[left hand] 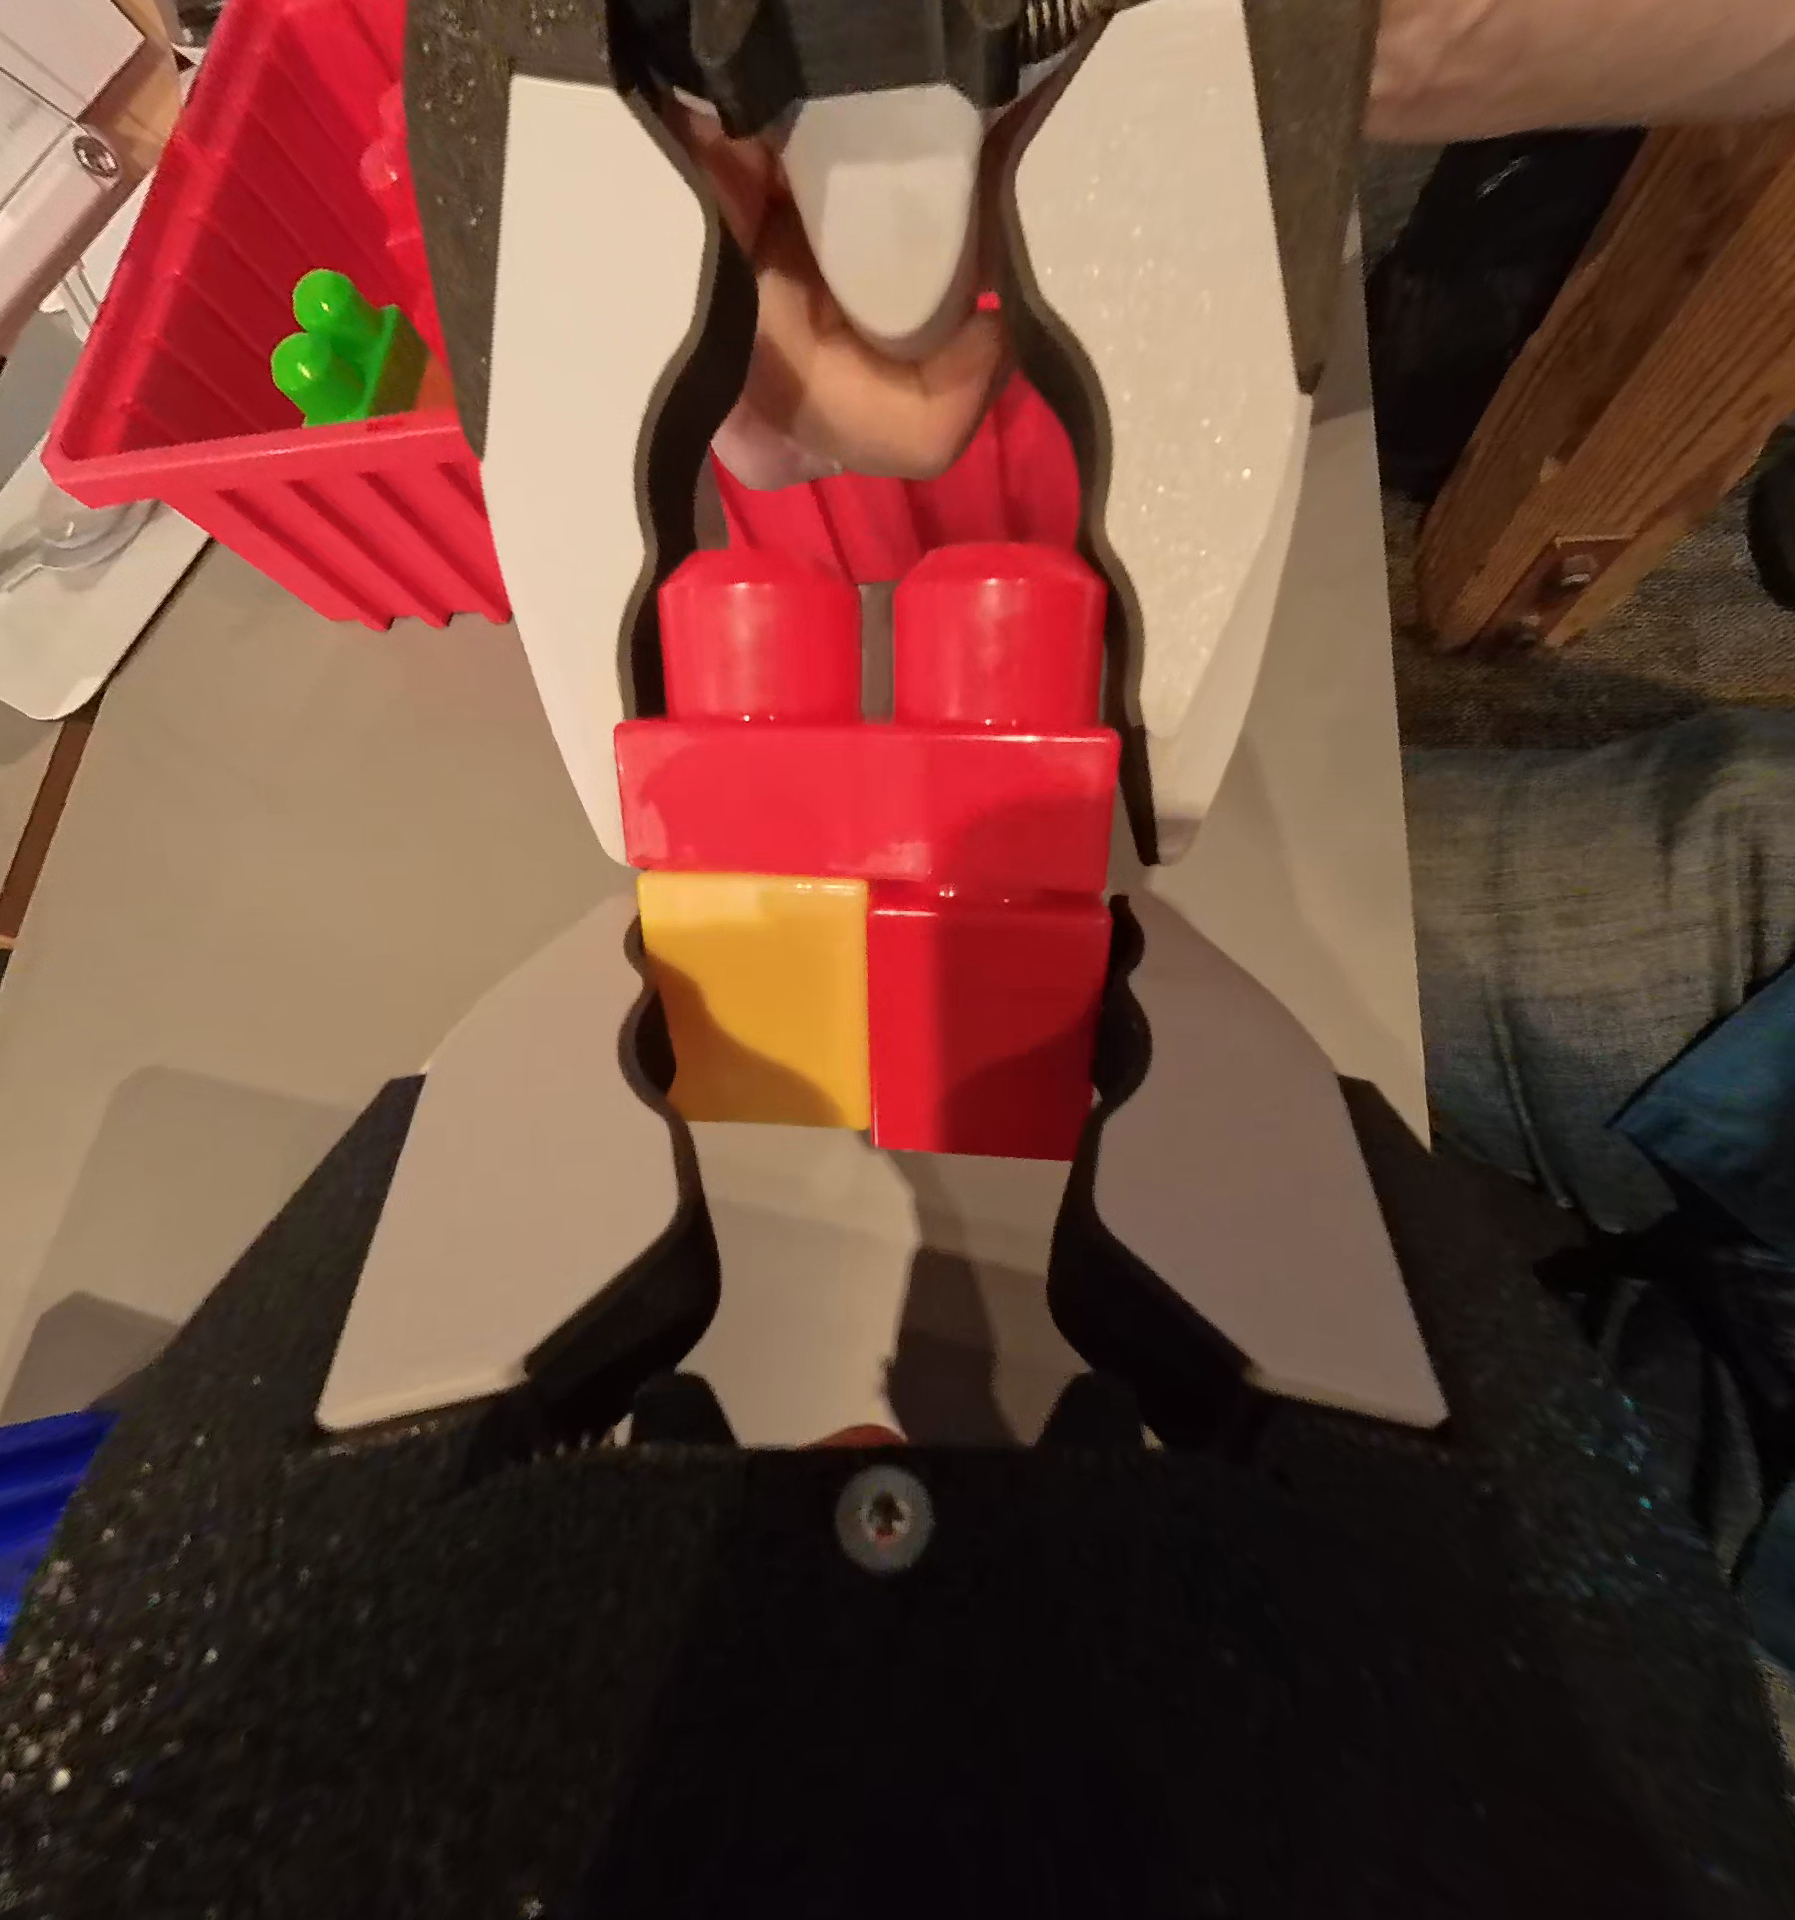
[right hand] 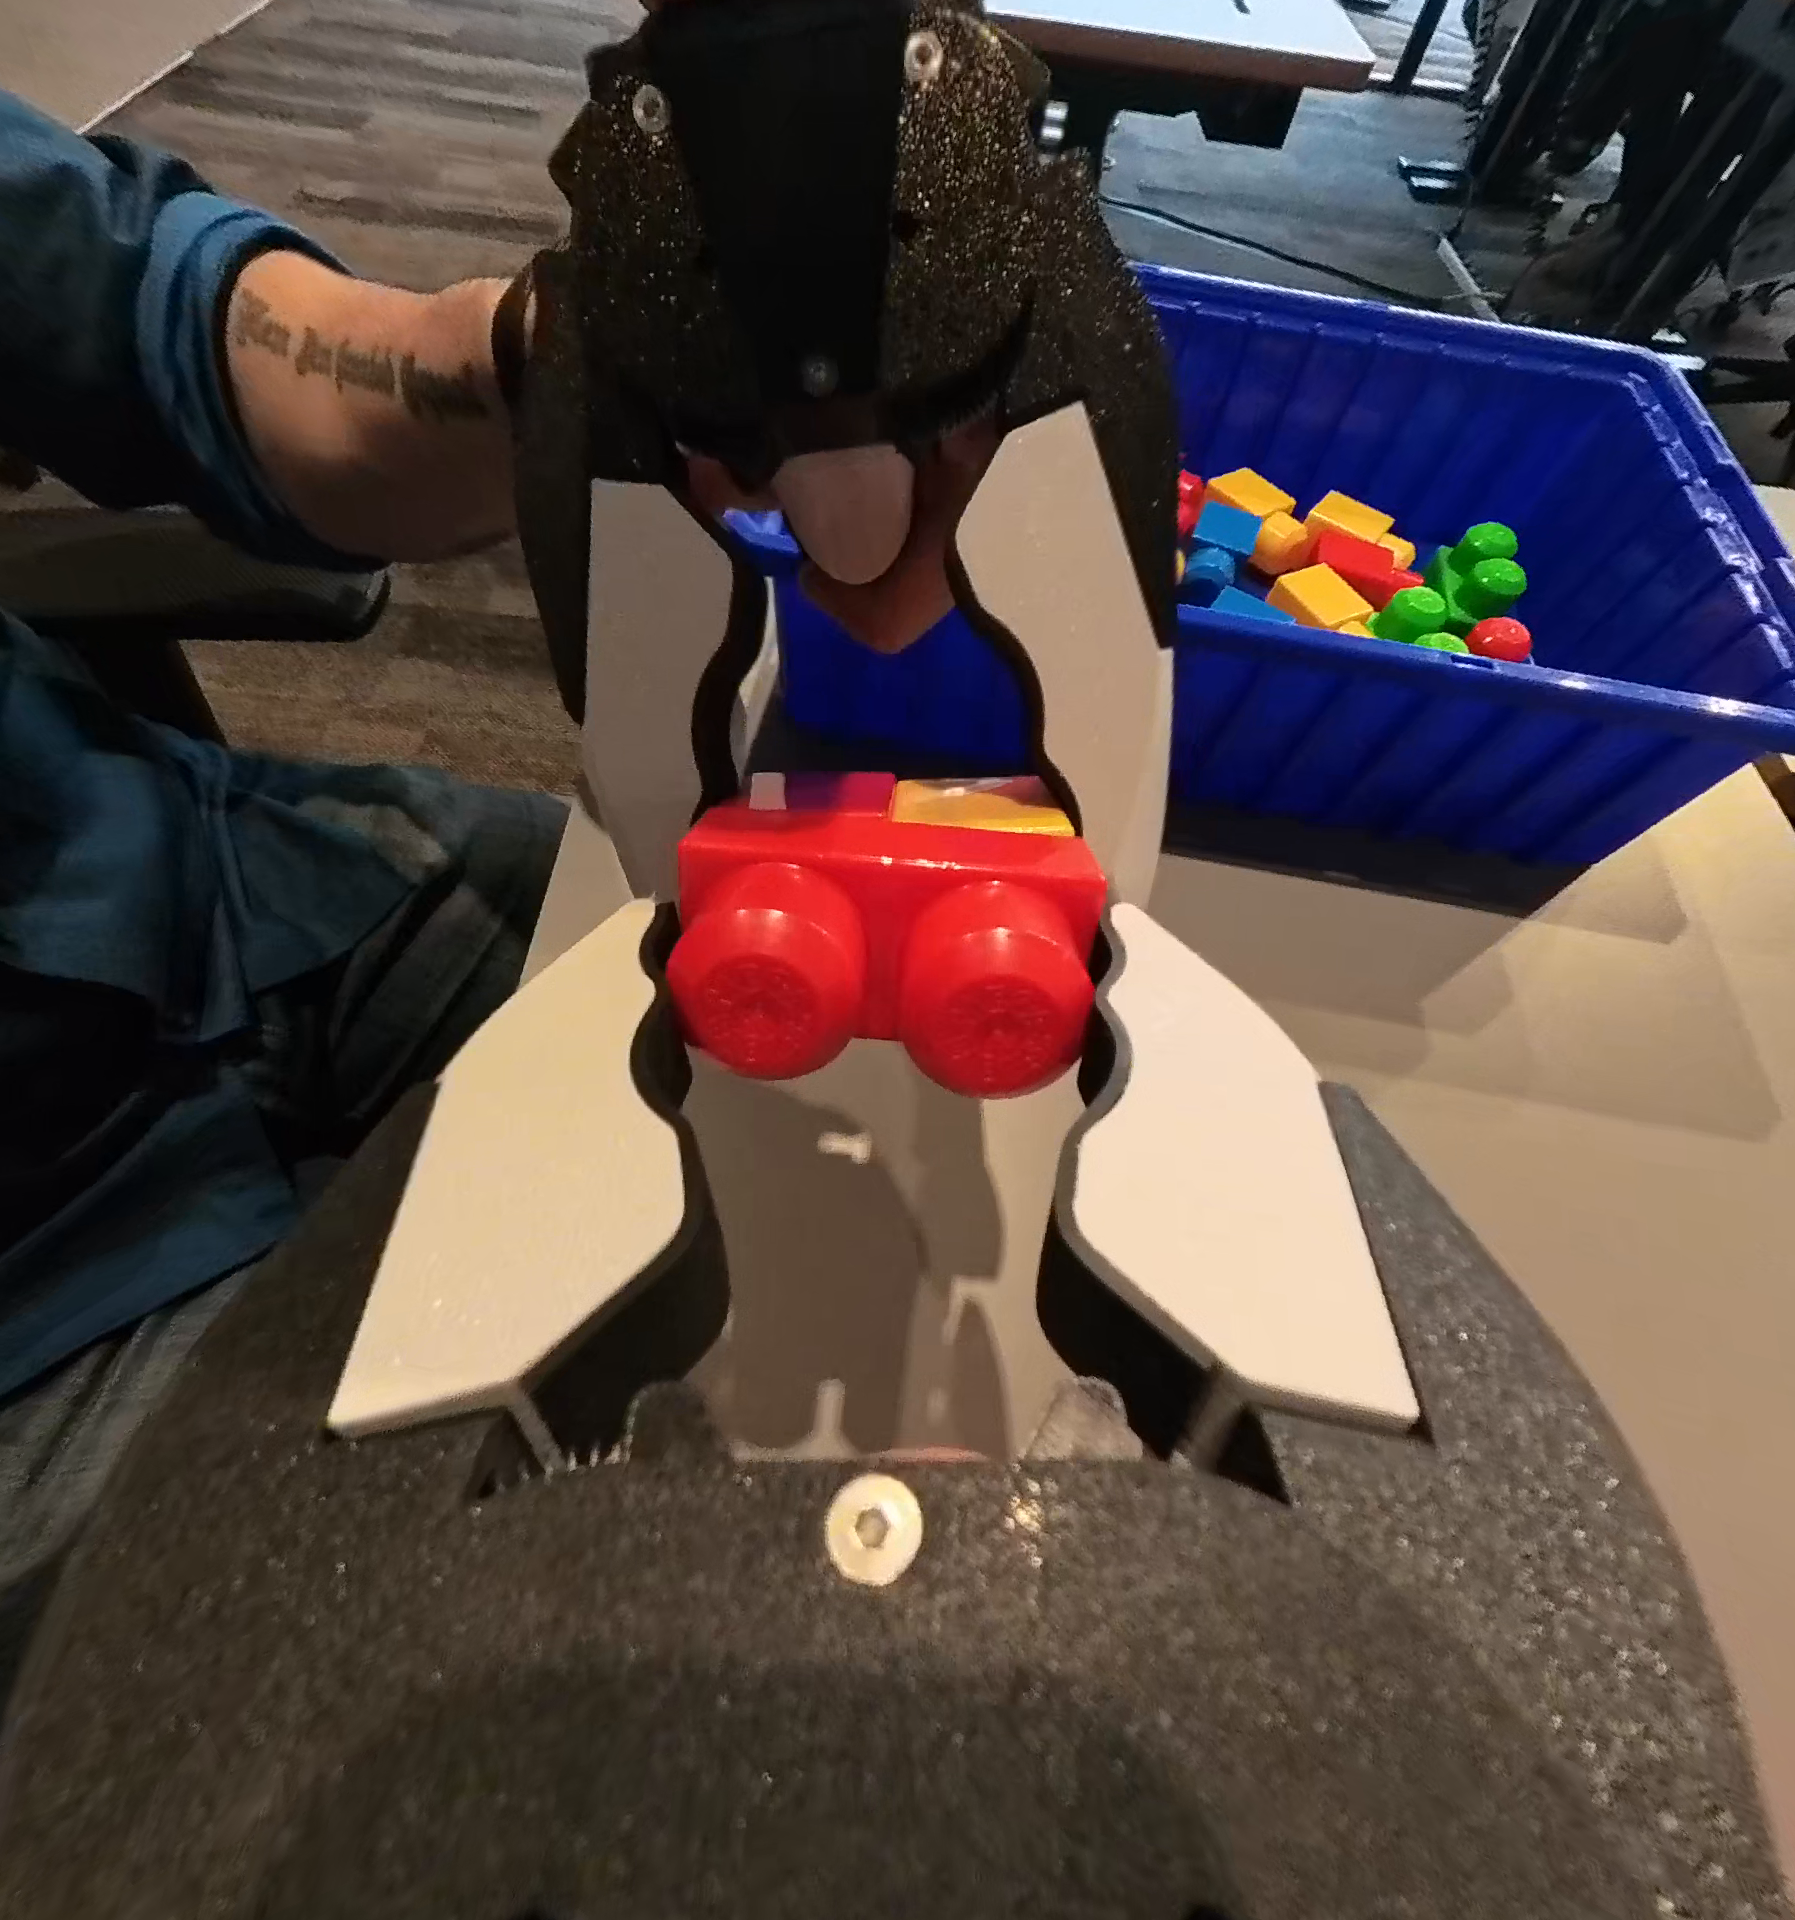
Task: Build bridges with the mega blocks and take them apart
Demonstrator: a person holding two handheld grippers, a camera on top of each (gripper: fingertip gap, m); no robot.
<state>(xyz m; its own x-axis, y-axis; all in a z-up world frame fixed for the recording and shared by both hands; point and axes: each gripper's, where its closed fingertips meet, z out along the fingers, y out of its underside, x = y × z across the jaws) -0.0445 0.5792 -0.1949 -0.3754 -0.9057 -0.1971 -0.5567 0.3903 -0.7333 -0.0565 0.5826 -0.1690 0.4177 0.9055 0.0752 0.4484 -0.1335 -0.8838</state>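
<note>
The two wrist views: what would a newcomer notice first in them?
First, the small block bridge between the two facing grippers: a red two-stud block across a yellow block and a red block. The left gripper clamps the two lower blocks; the right gripper clamps the top one. Beyond are a blue bin of blocks and a red bin.

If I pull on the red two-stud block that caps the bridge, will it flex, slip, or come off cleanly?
The red two-stud block looks like rigid moulded plastic, so it should not flex. Its glossy faces show highlights, so it may slip under a light squeeze. It sits pressed onto the yellow block and the red block, so it will probably resist, then pop free suddenly.
</note>
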